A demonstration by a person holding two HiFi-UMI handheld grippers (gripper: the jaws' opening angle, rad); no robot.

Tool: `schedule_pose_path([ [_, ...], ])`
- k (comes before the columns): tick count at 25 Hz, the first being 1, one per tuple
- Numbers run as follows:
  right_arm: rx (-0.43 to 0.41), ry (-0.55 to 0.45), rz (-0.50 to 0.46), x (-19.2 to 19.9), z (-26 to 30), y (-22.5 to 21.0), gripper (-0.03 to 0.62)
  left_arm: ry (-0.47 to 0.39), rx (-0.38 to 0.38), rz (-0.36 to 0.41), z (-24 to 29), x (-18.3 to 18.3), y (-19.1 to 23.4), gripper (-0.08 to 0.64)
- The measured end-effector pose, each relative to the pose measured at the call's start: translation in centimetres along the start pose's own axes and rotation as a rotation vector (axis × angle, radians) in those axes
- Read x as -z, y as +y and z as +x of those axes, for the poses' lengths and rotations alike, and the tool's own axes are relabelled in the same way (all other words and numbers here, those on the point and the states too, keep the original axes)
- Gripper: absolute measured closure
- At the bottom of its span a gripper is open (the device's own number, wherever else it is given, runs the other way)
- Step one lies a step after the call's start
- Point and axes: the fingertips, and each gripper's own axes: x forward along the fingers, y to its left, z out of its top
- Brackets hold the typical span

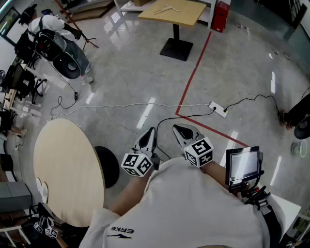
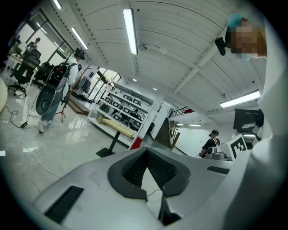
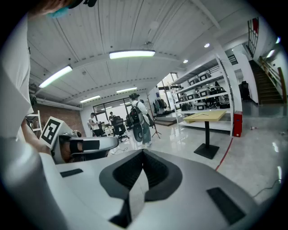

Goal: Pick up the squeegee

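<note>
No squeegee shows in any view. In the head view both grippers are held close in front of the person's white shirt, above the glossy floor. My left gripper [image 1: 150,131] points forward with its jaws together and nothing between them; its own view shows the tips [image 2: 146,151] meeting. My right gripper [image 1: 177,128] sits just to its right, also closed and empty, with its tips [image 3: 143,152] touching. The right gripper view catches the left gripper [image 3: 83,146] alongside.
A round pale table [image 1: 68,167] stands at the lower left, with a black stool [image 1: 109,167] beside it. A square wooden table [image 1: 172,10] is far ahead. A power strip [image 1: 219,109] with cables and a red floor line [image 1: 193,72] lie ahead. A person with a backpack [image 1: 58,41] stands far left. A screen [image 1: 243,164] is at right.
</note>
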Motion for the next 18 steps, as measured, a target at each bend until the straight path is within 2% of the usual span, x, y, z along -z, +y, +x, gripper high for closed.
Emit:
schedule_pose_path([
  [18,-0.03,-0.006,0.006,-1.7,1.5,1.5,0.588,0.002,0.002,-0.027,0.0,-1.2,1.2,0.555],
])
